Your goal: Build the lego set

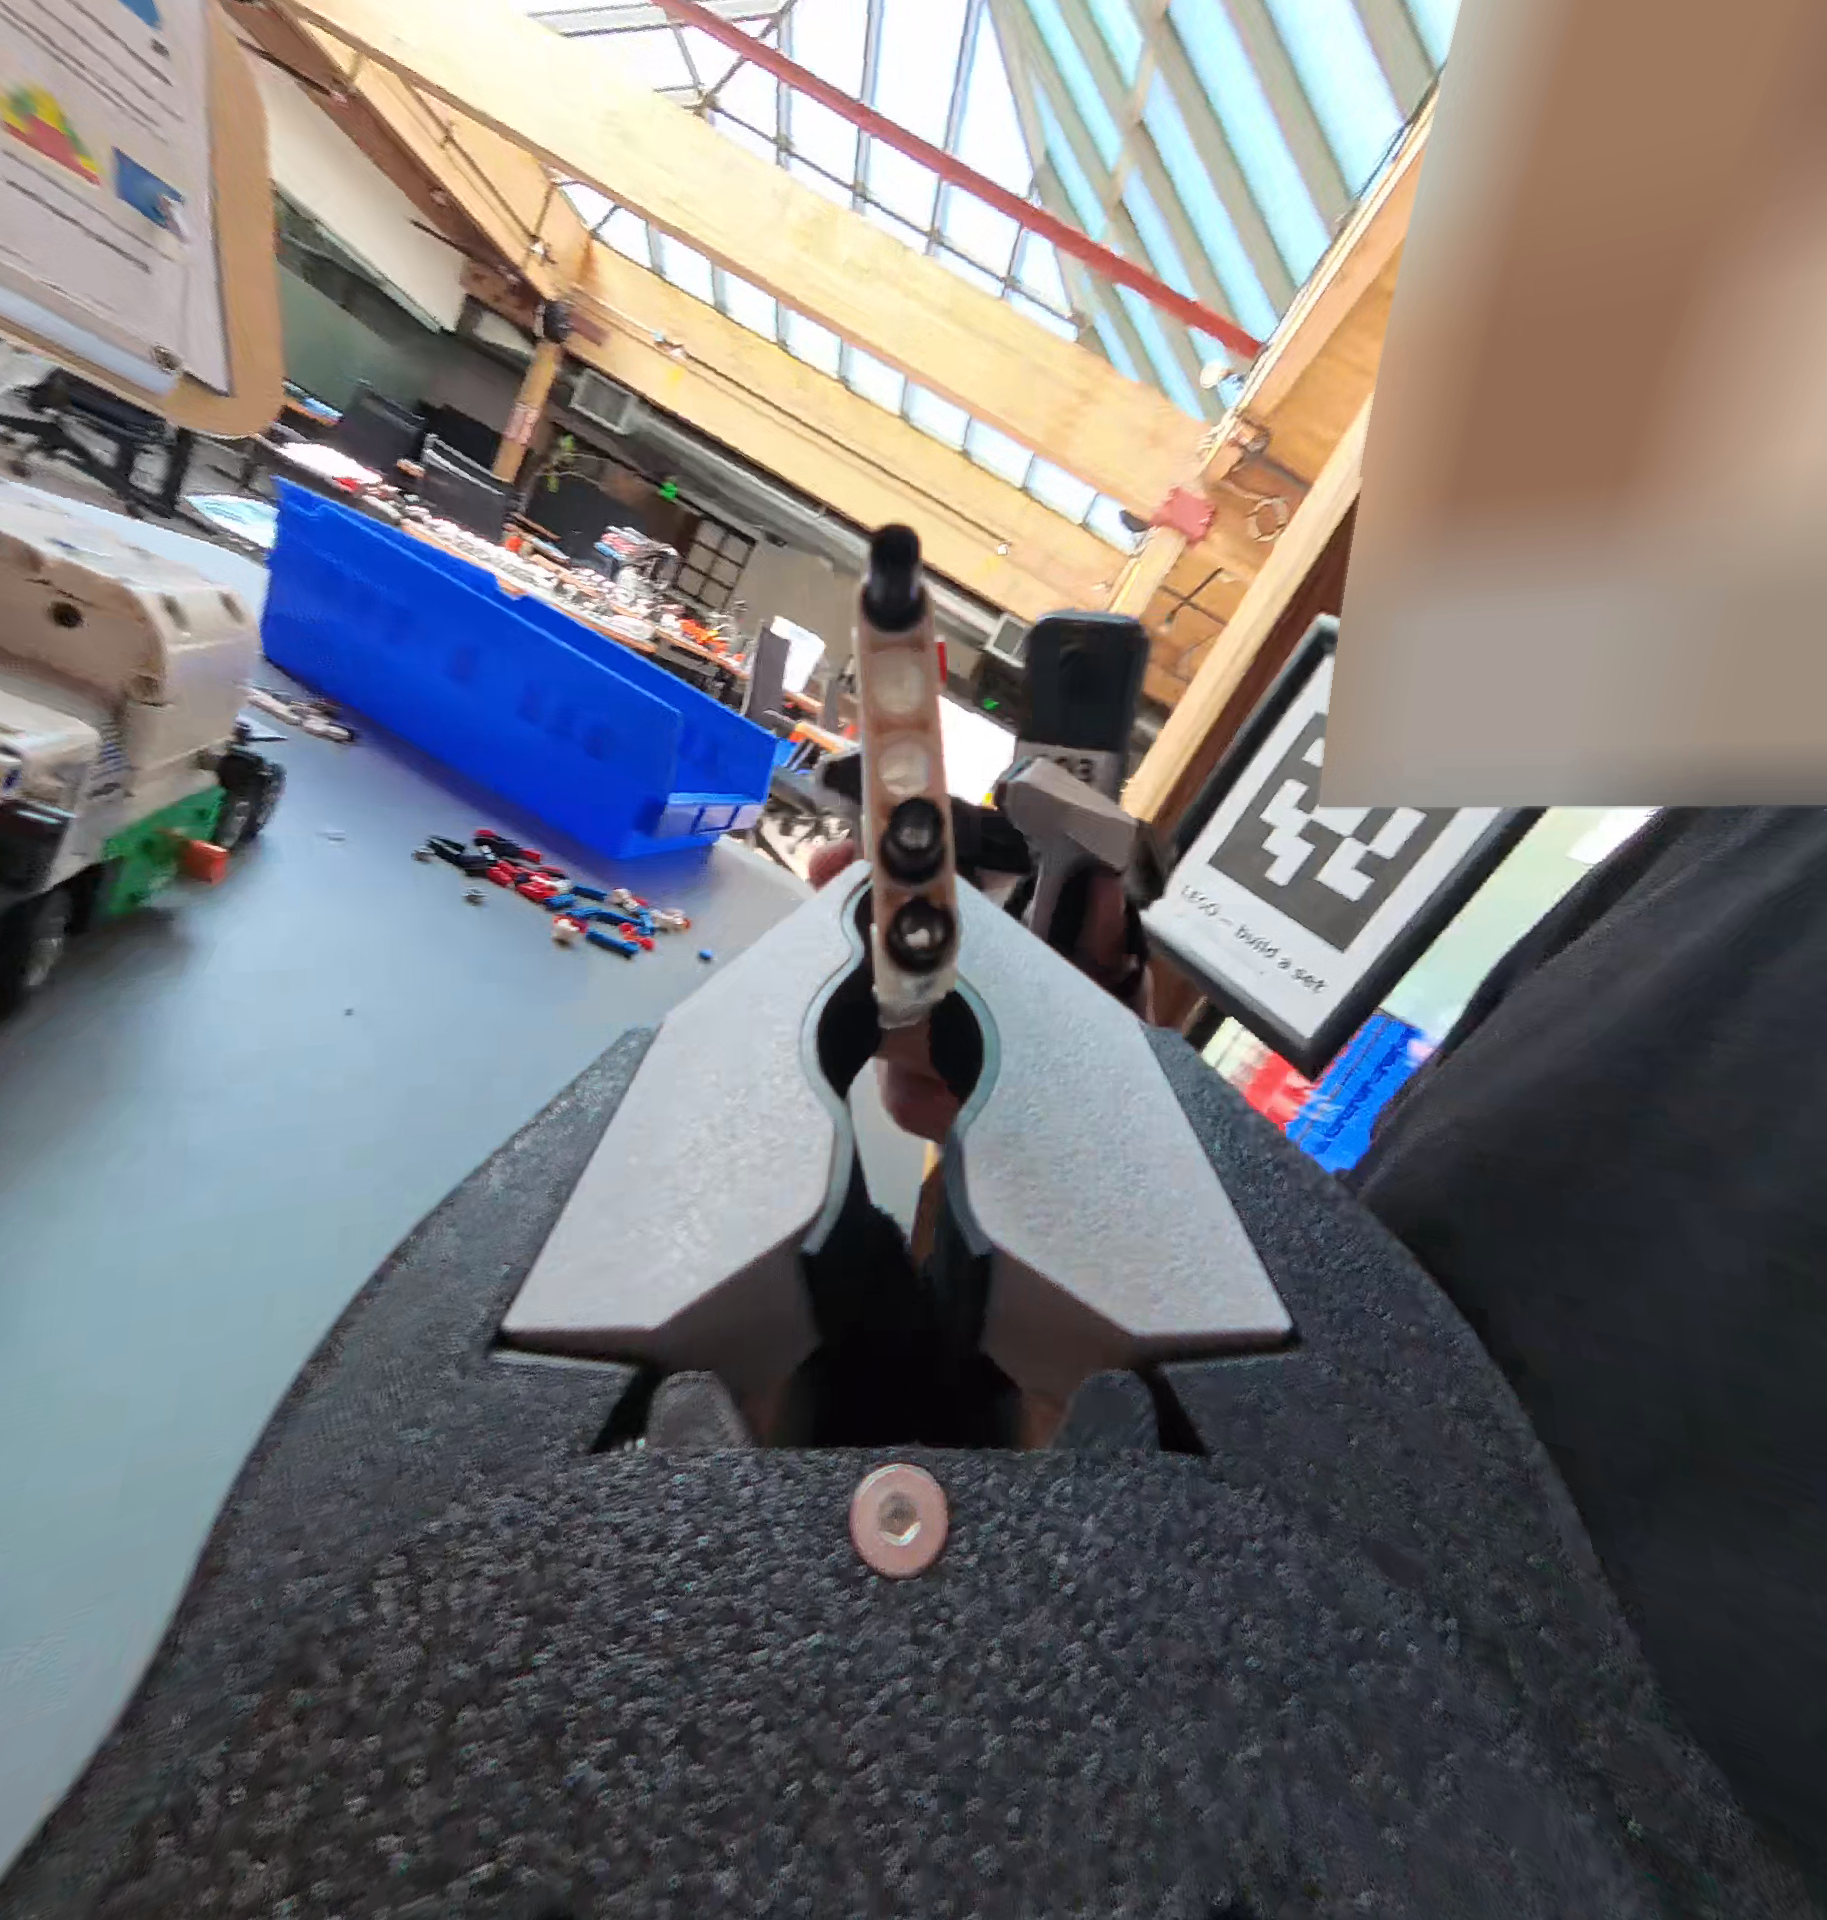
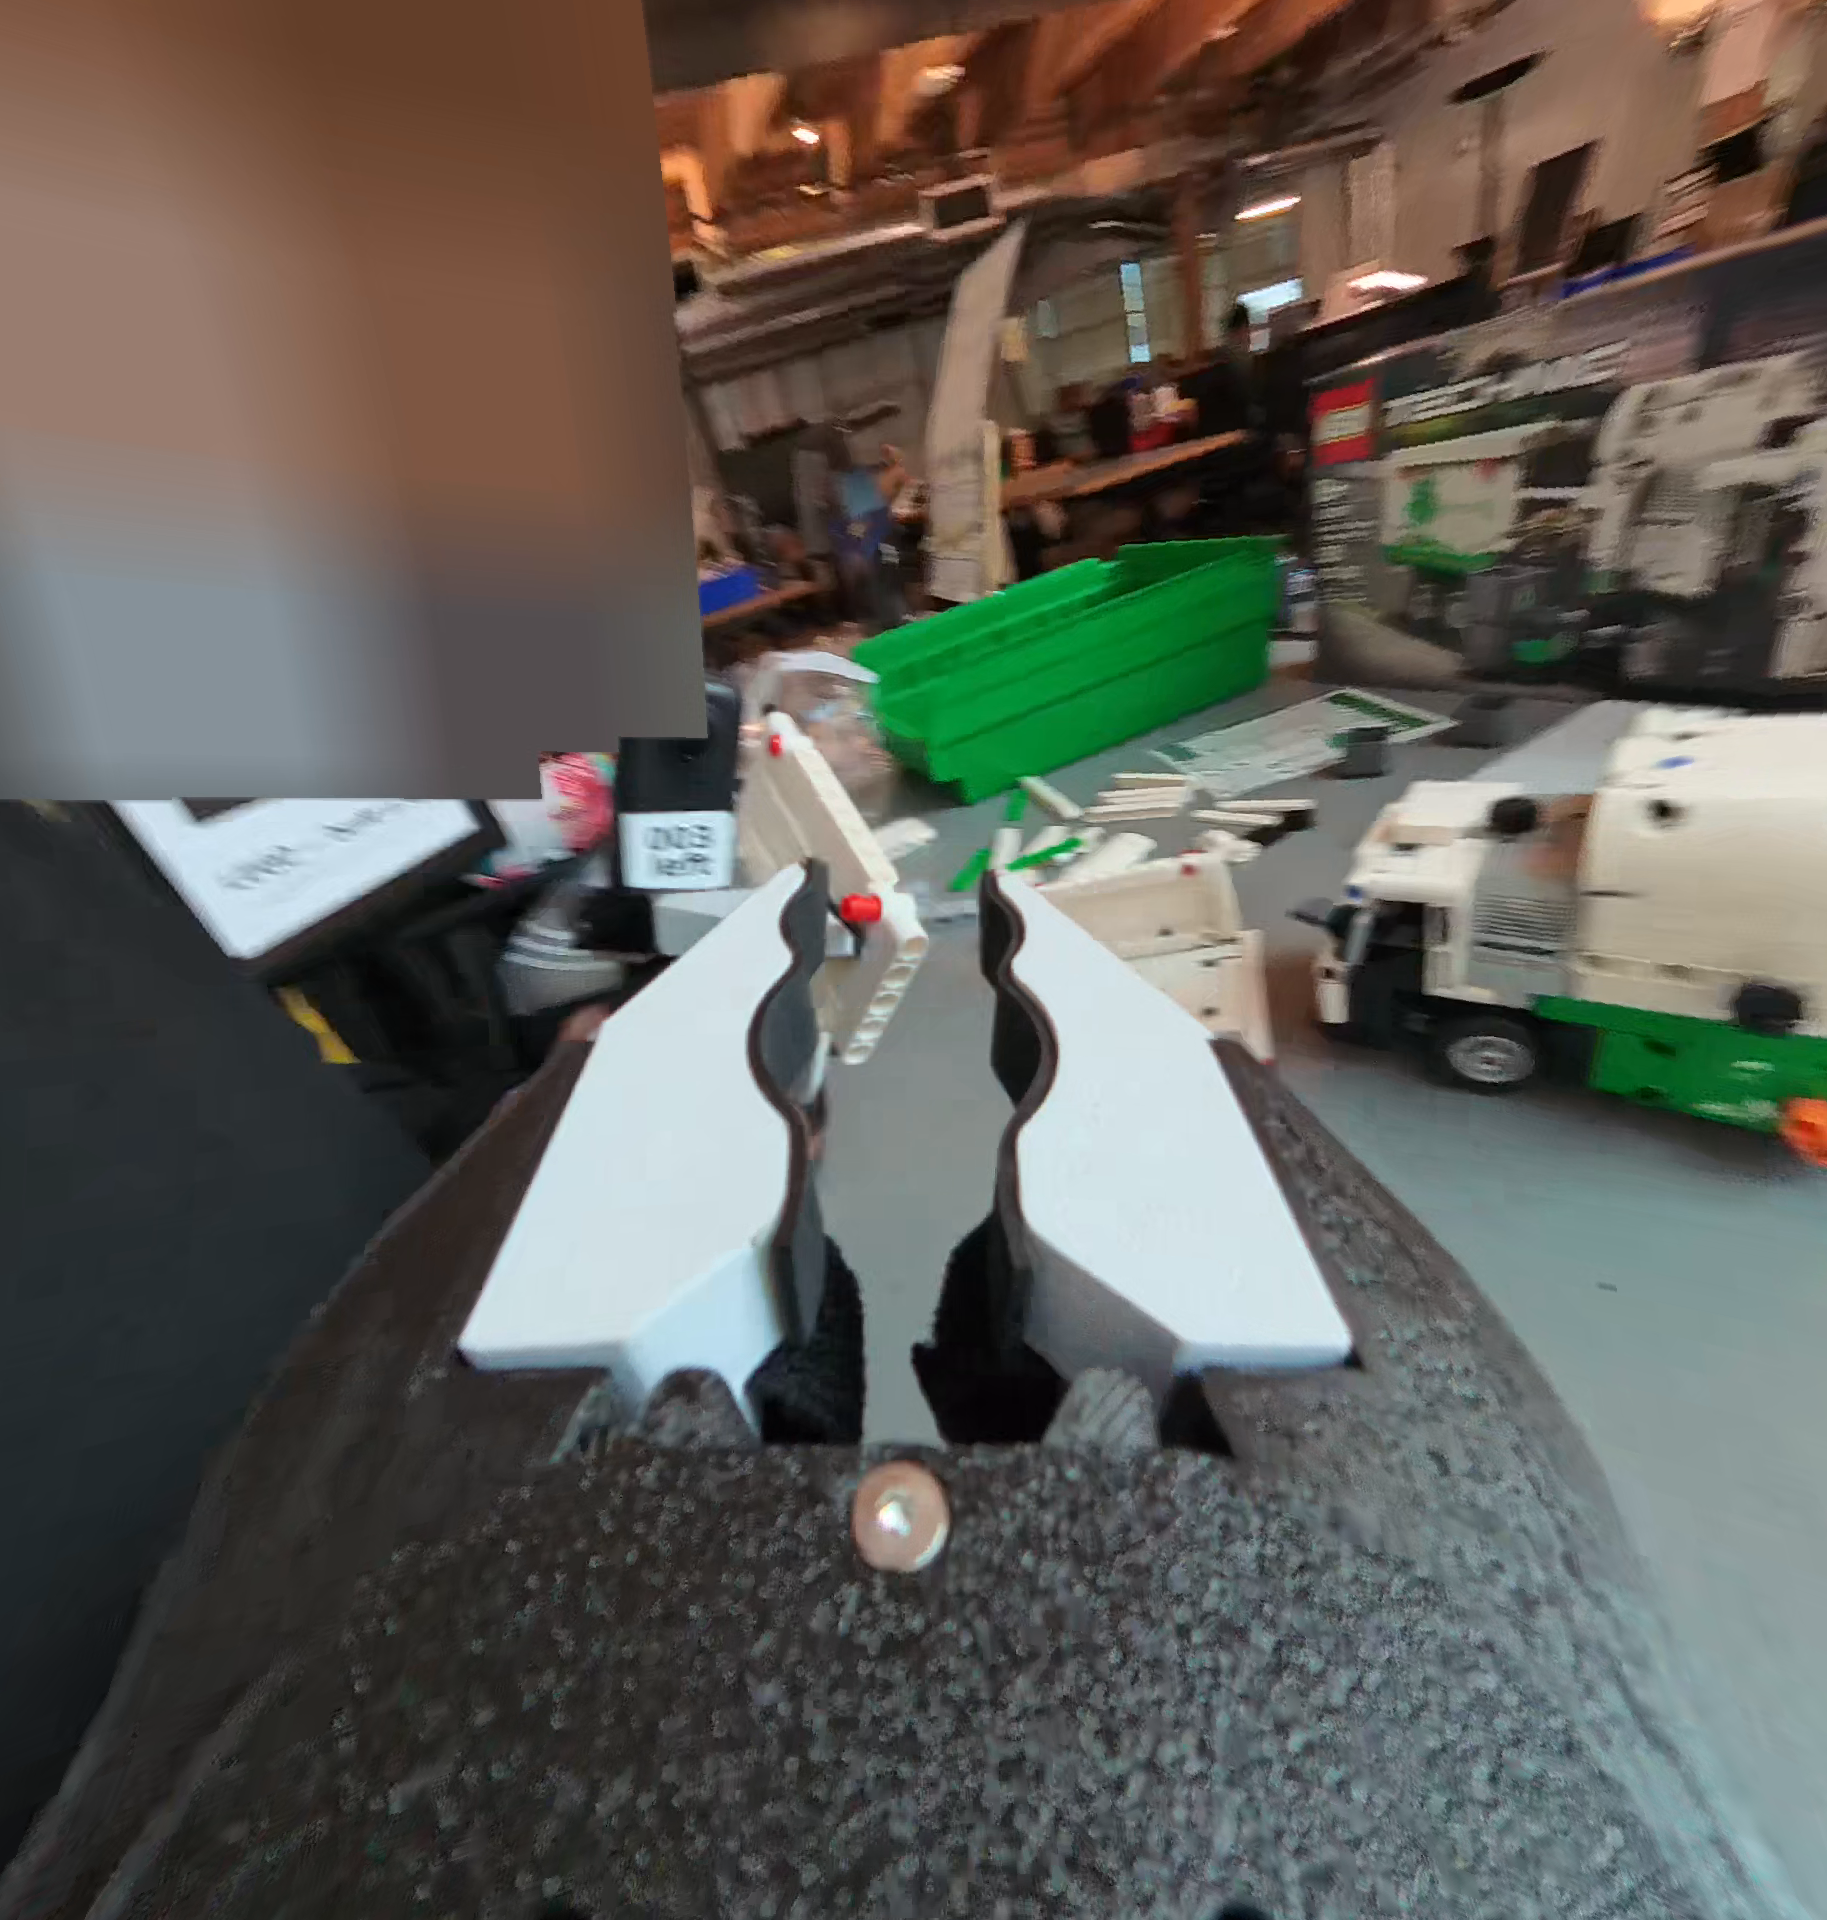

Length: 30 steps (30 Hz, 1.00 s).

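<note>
In the left wrist view my left gripper [image 1: 907,935] is shut on the lower end of a slim pale beam [image 1: 901,727]. The beam stands upright, with round holes, black pins in two of them and a black pin at its top. My right gripper [image 2: 901,883] is open and nothing is pressed between its pads. A white beam assembly with a red pin [image 2: 836,883] stands just beyond its left fingertip [image 2: 800,904], next to the other gripper's black body [image 2: 675,821]. The right gripper's body [image 1: 1080,790] shows behind the beam in the left wrist view.
A white and green truck model [image 2: 1615,914] stands on the grey table [image 1: 213,1091]. There is a blue bin [image 1: 493,675] with small loose red, blue and black pieces [image 1: 566,894] in front of it. A green bin [image 2: 1075,655], loose white beams [image 2: 1179,821] and a framed marker card [image 1: 1314,831] are nearby. Less than 4 cm separates the two grippers' tips.
</note>
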Each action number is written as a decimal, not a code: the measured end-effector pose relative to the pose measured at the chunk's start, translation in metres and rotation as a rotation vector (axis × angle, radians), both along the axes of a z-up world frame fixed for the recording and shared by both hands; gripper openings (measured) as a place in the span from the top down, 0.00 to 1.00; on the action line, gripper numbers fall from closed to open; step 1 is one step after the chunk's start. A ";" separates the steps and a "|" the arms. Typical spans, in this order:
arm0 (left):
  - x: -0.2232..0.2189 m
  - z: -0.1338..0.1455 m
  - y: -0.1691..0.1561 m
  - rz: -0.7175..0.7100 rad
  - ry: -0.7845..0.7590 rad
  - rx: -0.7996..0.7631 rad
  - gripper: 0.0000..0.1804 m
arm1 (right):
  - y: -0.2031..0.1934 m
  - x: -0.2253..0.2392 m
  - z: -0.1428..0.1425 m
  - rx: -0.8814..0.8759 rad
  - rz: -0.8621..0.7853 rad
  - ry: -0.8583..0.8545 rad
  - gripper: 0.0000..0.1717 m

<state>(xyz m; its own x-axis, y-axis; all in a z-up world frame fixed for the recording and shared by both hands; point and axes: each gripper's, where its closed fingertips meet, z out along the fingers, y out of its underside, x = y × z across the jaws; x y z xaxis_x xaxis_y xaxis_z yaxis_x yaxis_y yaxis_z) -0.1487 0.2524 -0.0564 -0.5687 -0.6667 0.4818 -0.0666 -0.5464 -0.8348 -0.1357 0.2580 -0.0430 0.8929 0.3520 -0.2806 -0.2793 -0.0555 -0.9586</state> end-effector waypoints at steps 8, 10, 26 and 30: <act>-0.007 0.005 -0.008 -0.112 -0.042 -0.048 1.00 | -0.001 -0.021 -0.004 0.037 0.284 0.320 0.87; -0.007 0.005 -0.008 -0.112 -0.040 -0.047 1.00 | -0.002 -0.023 -0.005 0.048 0.305 0.347 0.93; -0.010 -0.007 0.005 -0.119 0.096 0.056 0.93 | -0.014 0.004 -0.017 -0.073 0.411 0.533 0.96; -0.008 -0.013 0.015 -0.118 0.170 0.037 0.97 | -0.022 0.016 -0.024 -0.146 0.406 0.423 0.96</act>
